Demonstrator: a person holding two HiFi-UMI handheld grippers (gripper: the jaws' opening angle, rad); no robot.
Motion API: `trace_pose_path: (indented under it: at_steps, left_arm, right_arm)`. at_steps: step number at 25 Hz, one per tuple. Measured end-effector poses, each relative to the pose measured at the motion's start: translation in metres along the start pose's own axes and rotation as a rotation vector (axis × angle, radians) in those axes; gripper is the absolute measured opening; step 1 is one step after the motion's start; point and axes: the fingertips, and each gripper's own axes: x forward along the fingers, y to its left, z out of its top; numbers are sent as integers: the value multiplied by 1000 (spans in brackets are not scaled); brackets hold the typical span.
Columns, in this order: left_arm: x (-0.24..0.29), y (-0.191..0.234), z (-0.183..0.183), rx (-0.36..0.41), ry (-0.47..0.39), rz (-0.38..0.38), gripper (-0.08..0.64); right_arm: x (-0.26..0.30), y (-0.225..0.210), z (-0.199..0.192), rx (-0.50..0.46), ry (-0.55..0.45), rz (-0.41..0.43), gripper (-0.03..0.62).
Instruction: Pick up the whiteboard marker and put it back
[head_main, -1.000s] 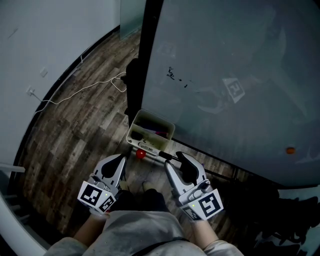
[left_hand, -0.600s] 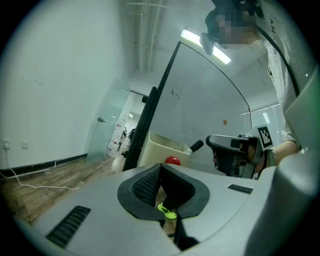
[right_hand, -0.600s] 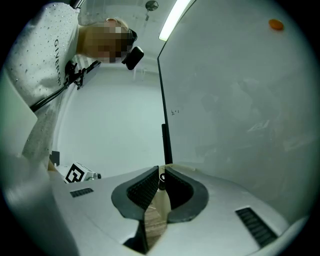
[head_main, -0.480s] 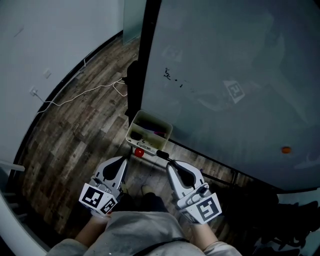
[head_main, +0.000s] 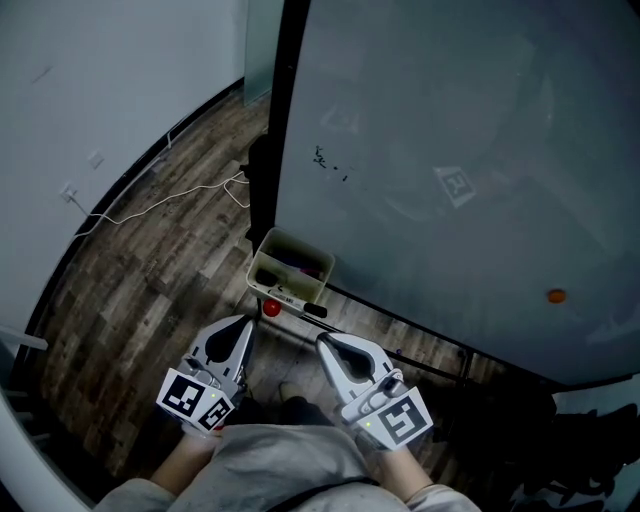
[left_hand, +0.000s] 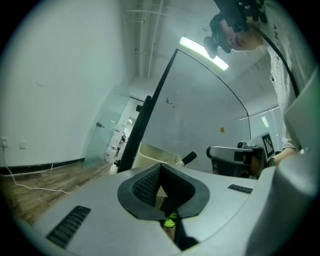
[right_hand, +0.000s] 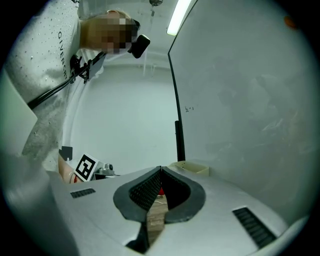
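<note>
The whiteboard marker (head_main: 297, 303), white with a black cap, lies across the front of the cream tray (head_main: 262, 262) at the foot of the whiteboard (head_main: 450, 150). Its black cap (left_hand: 189, 158) pokes up beside the tray (left_hand: 157, 154) in the left gripper view. My right gripper (head_main: 323, 342) is shut and empty, a short way in front of the marker and apart from it. Its pads meet at the tip (right_hand: 161, 170). My left gripper (head_main: 246, 326) is also shut on nothing (left_hand: 159, 166), to the left of the marker.
A small red ball (head_main: 271, 308) sits just left of the marker by the tray. The board's black post (head_main: 280, 120) rises behind the tray. A white cable (head_main: 150, 195) trails over the wooden floor to the left wall. My shoes show below the grippers.
The right gripper's jaws went from wide open to shut with nothing in them. Both grippers drew back a little from the tray. The marker stayed by the tray.
</note>
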Motion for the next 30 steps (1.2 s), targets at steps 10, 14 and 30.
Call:
trace_pose_path:
  at_steps: [10, 14, 30]
  left_arm:
    - [-4, -9, 4, 2, -17, -11, 15]
    - [-5, -11, 5, 4, -16, -15, 15]
    - [-12, -11, 9, 10, -18, -20, 15]
  right_arm:
    - [0, 11, -1, -14, 9, 27, 18]
    - [1, 15, -2, -18, 16, 34, 18]
    - [3, 24, -6, -9, 25, 49, 18]
